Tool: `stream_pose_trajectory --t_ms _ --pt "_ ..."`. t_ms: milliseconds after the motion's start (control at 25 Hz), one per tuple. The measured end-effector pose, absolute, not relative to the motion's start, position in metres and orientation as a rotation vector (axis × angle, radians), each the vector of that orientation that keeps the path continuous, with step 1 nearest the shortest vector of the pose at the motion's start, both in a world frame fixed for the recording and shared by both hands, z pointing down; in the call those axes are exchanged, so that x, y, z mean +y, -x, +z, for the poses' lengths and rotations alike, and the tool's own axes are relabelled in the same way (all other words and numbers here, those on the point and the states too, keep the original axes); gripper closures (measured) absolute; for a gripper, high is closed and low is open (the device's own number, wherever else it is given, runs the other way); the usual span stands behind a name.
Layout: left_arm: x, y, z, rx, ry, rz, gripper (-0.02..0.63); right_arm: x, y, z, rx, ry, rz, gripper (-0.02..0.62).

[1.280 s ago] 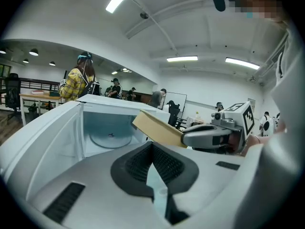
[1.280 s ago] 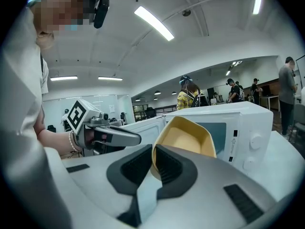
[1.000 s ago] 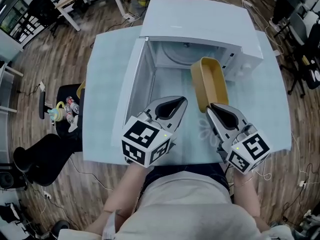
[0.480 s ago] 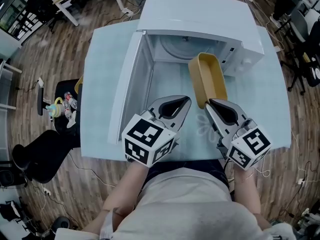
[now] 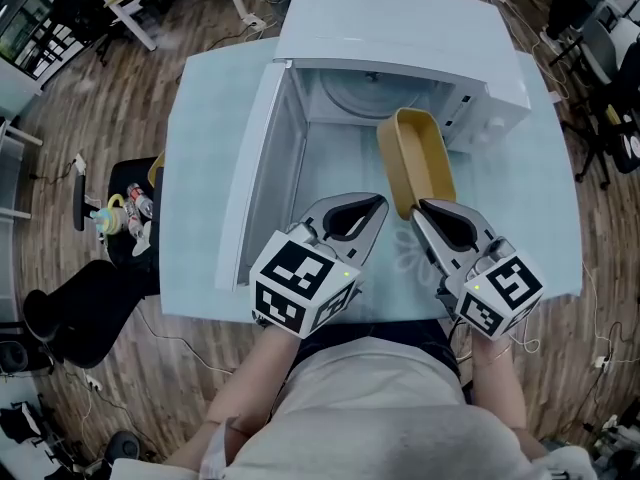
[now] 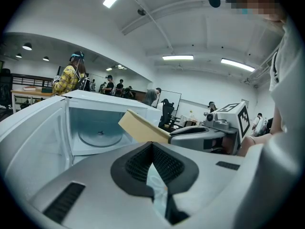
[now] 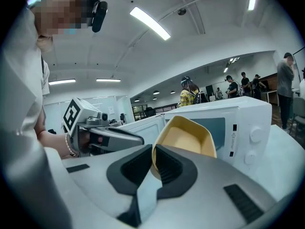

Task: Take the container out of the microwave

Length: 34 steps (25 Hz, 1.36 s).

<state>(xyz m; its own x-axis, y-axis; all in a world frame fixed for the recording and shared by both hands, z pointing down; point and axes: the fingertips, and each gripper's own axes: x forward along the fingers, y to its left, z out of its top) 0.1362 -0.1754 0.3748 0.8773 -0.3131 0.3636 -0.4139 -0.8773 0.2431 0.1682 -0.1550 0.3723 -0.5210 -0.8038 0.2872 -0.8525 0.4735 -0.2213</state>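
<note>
The white microwave (image 5: 400, 38) stands open, its door (image 5: 255, 168) swung out to the left. A yellow oblong container (image 5: 415, 158) hangs tilted in front of the cavity's right side, its far end at the open mouth. My right gripper (image 5: 420, 208) is shut on the container's near rim; in the right gripper view the rim (image 7: 188, 137) sits between the pads of that gripper (image 7: 154, 151). My left gripper (image 5: 378, 200) hovers just left of it with its tips together and nothing held. In the left gripper view that gripper (image 6: 152, 144) faces the container (image 6: 143, 128) and the glass turntable (image 6: 100, 135).
The microwave sits on a pale blue table (image 5: 200, 118) whose near edge is by my body. The open door walls off the left side. Office chairs, desks and cables surround the table on the wooden floor, and people stand in the background.
</note>
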Motion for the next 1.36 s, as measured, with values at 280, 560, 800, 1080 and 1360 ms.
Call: stream_pose_trajectory --t_ms 280,560,800,1080,1360 --pt "-0.179 -0.129 0.378 -0.55 -2.715 0.455 0.595 -0.156 -0.167 0.37 -2.56 -1.455 0.49 0.561" --pt "-0.181 -0.133 0.381 -0.553 -2.706 0.456 0.594 -0.158 -0.168 0.373 -2.565 -1.437 0.492 0.561" --pt "-0.182 -0.137 0.381 -0.547 -2.712 0.474 0.594 -0.158 -0.167 0.374 -2.566 -1.401 0.477 0.561" --pt "-0.185 -0.139 0.384 -0.544 -2.705 0.47 0.594 -0.158 -0.169 0.376 -2.565 -1.402 0.478 0.561" --pt "-0.185 -0.14 0.386 -0.544 -2.706 0.483 0.594 -0.16 -0.173 0.378 -2.547 -1.399 0.475 0.561"
